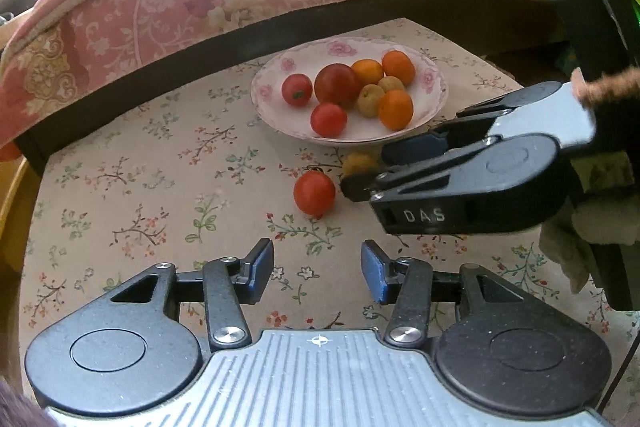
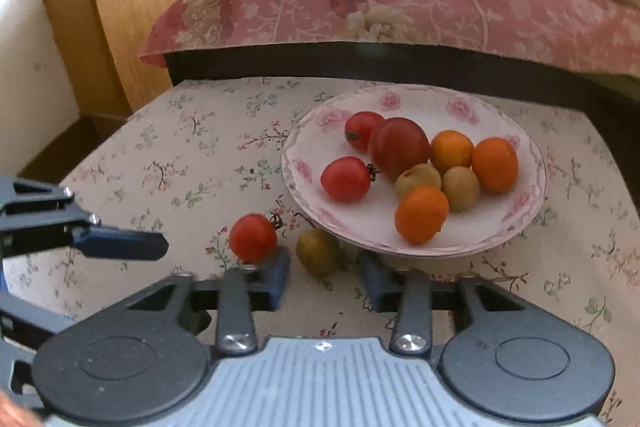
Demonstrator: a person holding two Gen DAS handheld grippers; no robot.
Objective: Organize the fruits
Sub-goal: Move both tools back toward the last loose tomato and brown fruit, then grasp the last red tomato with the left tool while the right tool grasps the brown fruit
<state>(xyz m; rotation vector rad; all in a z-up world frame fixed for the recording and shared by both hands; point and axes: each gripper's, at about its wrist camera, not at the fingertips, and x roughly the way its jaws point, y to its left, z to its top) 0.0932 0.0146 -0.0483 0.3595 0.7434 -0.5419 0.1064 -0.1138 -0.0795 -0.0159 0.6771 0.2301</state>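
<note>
A small yellow-green fruit lies between the right tongs' spread pads.

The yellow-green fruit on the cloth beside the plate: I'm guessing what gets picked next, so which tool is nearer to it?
Right. The right tool is open with the yellow-green fruit just ahead of its fingertips. The left tool, also open, sits farther back over bare tablecloth.

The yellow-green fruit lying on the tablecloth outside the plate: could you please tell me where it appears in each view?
Left wrist view: the yellow-green fruit sits right of centre, just below the plate, at the right gripper's fingertips.
Right wrist view: the fruit is at lower centre, in front of the open fingers.
Shared landmark: the loose red tomato to its left.
</note>
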